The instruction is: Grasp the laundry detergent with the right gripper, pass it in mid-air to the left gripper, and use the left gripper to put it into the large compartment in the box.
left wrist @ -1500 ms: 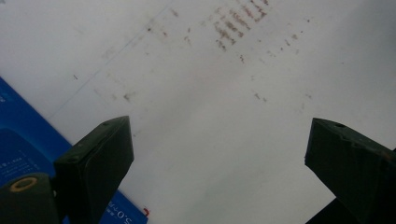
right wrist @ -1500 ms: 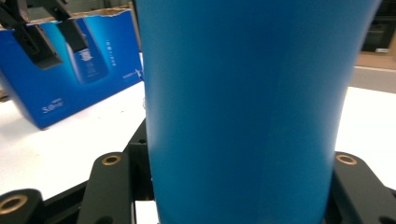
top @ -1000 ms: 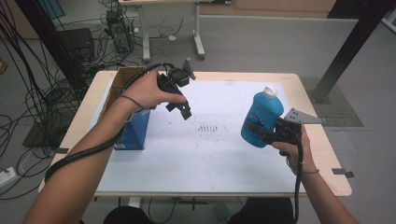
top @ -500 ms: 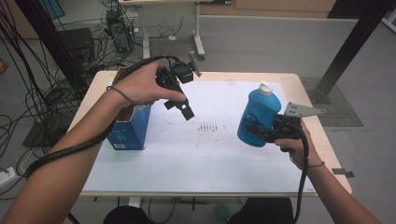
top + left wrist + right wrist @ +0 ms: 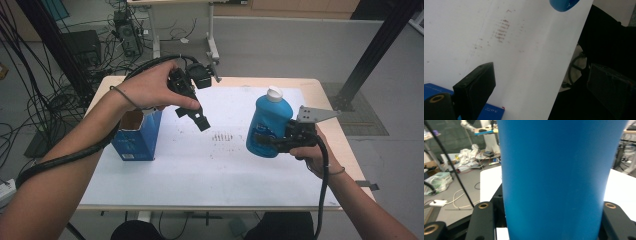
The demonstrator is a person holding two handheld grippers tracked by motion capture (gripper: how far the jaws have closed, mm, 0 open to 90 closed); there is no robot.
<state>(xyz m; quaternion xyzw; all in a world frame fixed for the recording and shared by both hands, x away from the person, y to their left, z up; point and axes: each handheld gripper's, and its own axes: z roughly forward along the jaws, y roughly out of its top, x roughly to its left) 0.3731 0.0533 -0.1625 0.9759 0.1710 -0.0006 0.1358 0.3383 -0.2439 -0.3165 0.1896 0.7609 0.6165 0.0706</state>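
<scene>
Blue plastic is taking up most of the right gripper view, where the bottle (image 5: 556, 177) is sitting between the two black jaws, pressed on both sides. In the high view the right tongs (image 5: 272, 142) are clamping the lower half of this blue bottle (image 5: 267, 125) from its right side, and the person's right hand (image 5: 310, 150) is holding it upright in the air above the right part of the white worktop (image 5: 200, 165), clear of the surface; its white cap (image 5: 274, 92) is pointing up. A grey three-cornered plate (image 5: 315, 114) is sitting on top of that gripper and a black cable is trailing back along the forearm.

The left tongs (image 5: 197, 117) are hanging in the air over the worktop's left half, gripped by the left hand (image 5: 152, 90) and pointing down and to the right. In the left gripper view the left tongs (image 5: 544, 87) are standing well apart with nothing between them, looking down on the white sheet (image 5: 499, 37) with a patch of reddish-brown smudges (image 5: 501, 31), and the bottle's rounded blue bottom (image 5: 562, 5) is showing at the top edge.

An open blue carton (image 5: 137, 135) is standing on the worktop just below and left of the left hand, well apart from the bottle
</scene>
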